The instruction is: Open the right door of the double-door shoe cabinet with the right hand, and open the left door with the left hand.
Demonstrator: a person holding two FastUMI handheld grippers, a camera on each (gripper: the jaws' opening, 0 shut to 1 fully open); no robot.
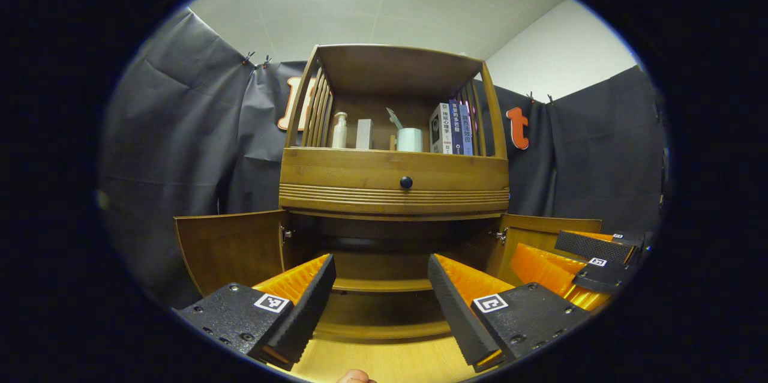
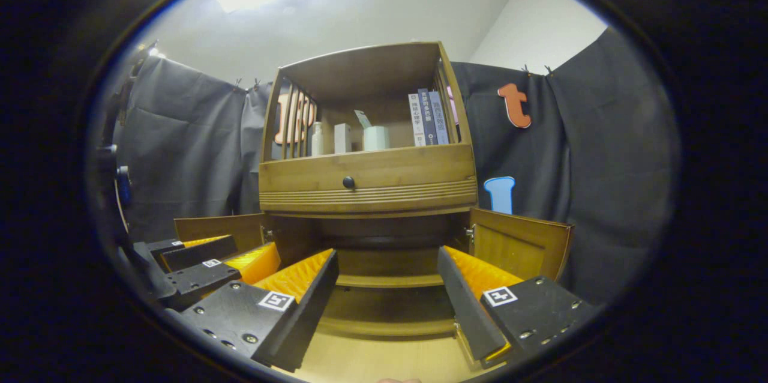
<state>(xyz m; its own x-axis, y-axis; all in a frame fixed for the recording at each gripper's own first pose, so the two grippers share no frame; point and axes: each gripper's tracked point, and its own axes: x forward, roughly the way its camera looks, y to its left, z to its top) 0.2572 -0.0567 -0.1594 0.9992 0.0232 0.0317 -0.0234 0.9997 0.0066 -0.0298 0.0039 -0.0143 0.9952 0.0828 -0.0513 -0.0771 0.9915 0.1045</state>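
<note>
The wooden shoe cabinet (image 1: pixel 393 182) stands straight ahead with both lower doors swung wide. In the left gripper view the left door (image 1: pixel 228 248) hangs out to the left and the right door (image 1: pixel 540 230) to the right. My left gripper (image 1: pixel 381 305) is open in front of the dark lower compartment and holds nothing. The right gripper (image 1: pixel 600 260) shows beside the right door. In the right gripper view my right gripper (image 2: pixel 387 305) is open and holds nothing, facing the same opening, between the left door (image 2: pixel 219 227) and the right door (image 2: pixel 519 248). The left gripper (image 2: pixel 198 263) sits low on the left.
A drawer with a dark knob (image 1: pixel 406 182) sits above the doors. The open top shelf holds books (image 1: pixel 451 129), a white cup (image 1: pixel 410 139) and a bottle (image 1: pixel 340 130). An inner shelf (image 1: pixel 384 284) crosses the lower compartment. Black cloth walls close both sides; light wooden floor (image 1: pixel 384 362) lies below.
</note>
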